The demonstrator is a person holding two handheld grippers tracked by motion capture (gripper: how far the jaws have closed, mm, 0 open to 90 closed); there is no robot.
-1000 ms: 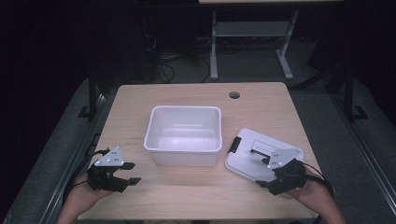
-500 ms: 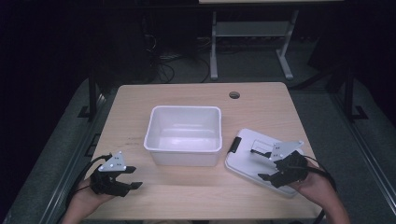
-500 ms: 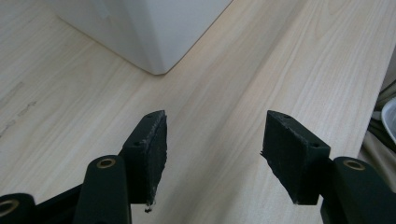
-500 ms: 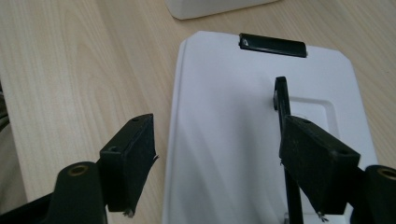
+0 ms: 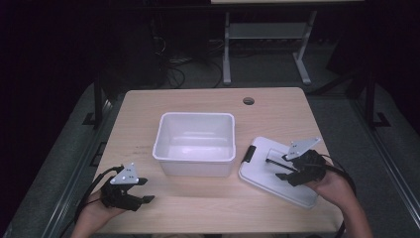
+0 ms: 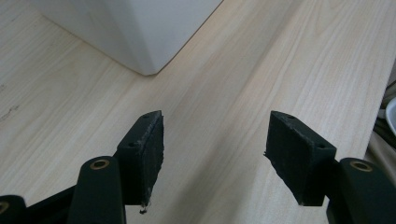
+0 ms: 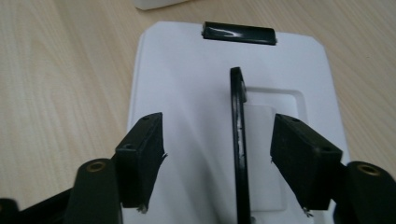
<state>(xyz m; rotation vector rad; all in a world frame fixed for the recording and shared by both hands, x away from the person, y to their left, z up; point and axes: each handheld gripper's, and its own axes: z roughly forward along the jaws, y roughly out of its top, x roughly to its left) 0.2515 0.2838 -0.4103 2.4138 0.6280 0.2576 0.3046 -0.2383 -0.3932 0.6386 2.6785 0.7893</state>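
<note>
Step in hand: the right gripper [image 5: 283, 167] stood over the white lid [image 5: 267, 176], its jaws straddling the lid's raised black handle [image 7: 238, 140]; I judged this the approach to a pick-up of the lid.
Right gripper state: moderately wide and just then closing in, the handle between the pads [image 7: 142, 154] but with a gap on each side, nothing gripped yet.
Left gripper state: the left gripper [image 5: 147, 191] sat at the near left of the table [image 5: 138, 109], jaws apart and just then widening, bare wood between them.
Next move: probably close on the thin handle, squarely, then lift and carry the lid left to the bin [image 5: 196, 143].
Where things lay: lid flat on the table at the near right, just beside the bin; bin in the middle, open and empty.
Lid: smooth white plastic, rounded rectangle, glossy black latch [image 7: 238, 33] on its far edge.
Bin: white plastic, rectangular, rounded corners.
Table: pale wood grain, matte.
Pads: black, coarse, slightly frayed.
</note>
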